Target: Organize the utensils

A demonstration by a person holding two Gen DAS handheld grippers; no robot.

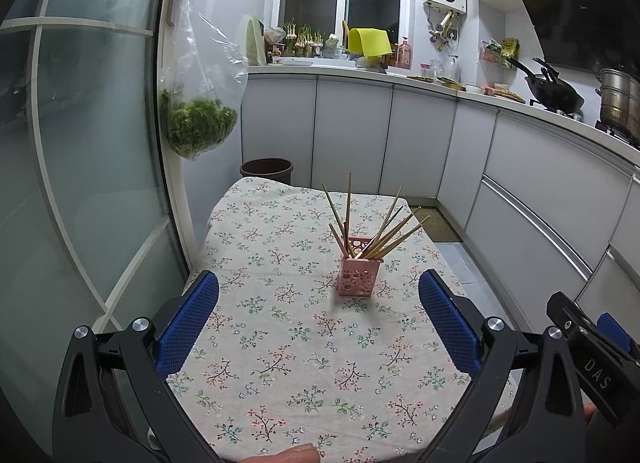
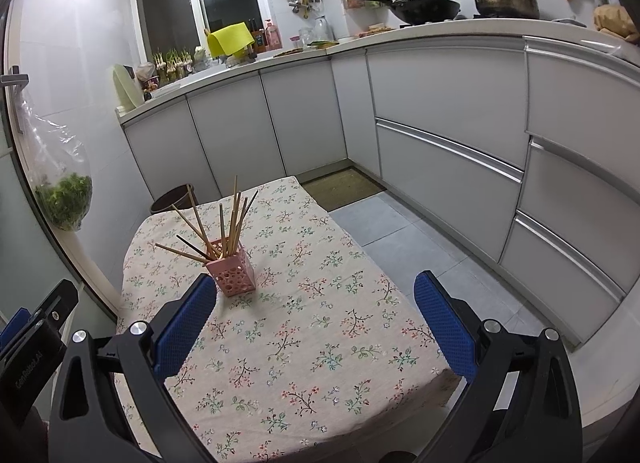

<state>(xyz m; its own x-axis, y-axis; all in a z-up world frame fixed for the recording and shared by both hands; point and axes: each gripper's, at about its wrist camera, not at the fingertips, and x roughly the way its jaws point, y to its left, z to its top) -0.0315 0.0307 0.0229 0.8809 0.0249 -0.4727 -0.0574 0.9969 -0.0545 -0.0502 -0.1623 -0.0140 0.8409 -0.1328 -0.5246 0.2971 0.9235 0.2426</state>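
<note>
Pink perforated plastic made up the small square holder point(image 1: 359, 277), which stood upright on the floral tablecloth point(image 1: 280, 343) a little above the middle of the left wrist frame. About a dozen chopsticks point(image 1: 380, 229) stood in it, fanned out loosely: some leaned toward the upper left, more toward the upper right, and one or two looked darker than the pale wood of the others. No loose utensil lay on the cloth in either view.

The left gripper point(image 1: 319, 285) hung low over the near part of the table, its blue pads wide apart and holding nothing; the holder sat well beyond the fingertips, between them in the frame. The right gripper point(image 2: 315, 289) was likewise spread and empty, with the holder just past its left pad point(image 2: 184, 327) in the centre left of its own frame.

Judged from this, the gathering step seemed finished or very nearly so, since every chopstick in sight was already in the holder. Any next move would probably be tidying the splayed sticks or steadying the light holder, which called for a gentle approach so it did not tip.
</note>
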